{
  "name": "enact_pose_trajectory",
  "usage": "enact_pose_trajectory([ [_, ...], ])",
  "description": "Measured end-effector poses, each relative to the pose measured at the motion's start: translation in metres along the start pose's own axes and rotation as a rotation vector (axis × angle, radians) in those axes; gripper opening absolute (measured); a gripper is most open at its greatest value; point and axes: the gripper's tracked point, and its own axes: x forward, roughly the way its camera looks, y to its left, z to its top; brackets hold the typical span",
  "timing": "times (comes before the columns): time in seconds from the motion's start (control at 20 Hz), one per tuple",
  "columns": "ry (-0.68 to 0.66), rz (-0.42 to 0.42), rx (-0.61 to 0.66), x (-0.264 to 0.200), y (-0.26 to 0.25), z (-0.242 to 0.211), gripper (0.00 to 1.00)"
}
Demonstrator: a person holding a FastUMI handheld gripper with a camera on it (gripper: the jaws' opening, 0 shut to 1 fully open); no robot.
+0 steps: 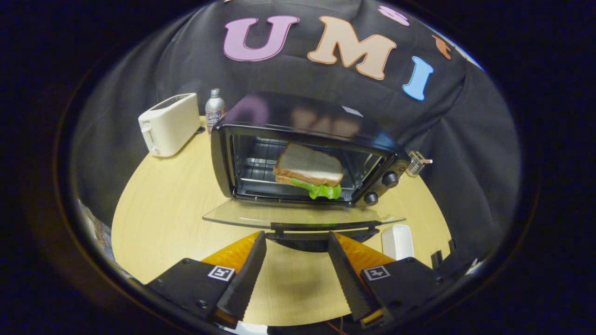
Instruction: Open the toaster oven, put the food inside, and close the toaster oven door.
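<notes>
The black toaster oven [260, 122] stands on the round wooden table [163, 218] with its glass door [242, 215] folded down flat toward me. A sandwich [308, 168] of brown bread with green lettuce hanging from its front edge sits in the oven's mouth, over the wire rack, slightly blurred. My gripper [297, 236] is open with nothing between its fingers. The fingertips [259, 242] sit just short of the door's dark handle [321, 228], one to either side of its middle.
A white pop-up toaster [170, 123] and a metal bottle [214, 110] stand behind the oven to its left. A white dish [397, 241] lies by the right finger. A small wire holder [416, 163] sits right of the oven's knobs [390, 178].
</notes>
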Motion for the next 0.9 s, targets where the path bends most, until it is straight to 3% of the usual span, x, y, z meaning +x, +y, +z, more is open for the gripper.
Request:
enact_pose_trajectory([
  [0.35, -0.029, -0.008, -0.050, 0.001, -0.001, 0.016, 0.86],
  [0.9, -0.239, -0.039, -0.038, 0.022, -0.001, 0.090, 0.87],
])
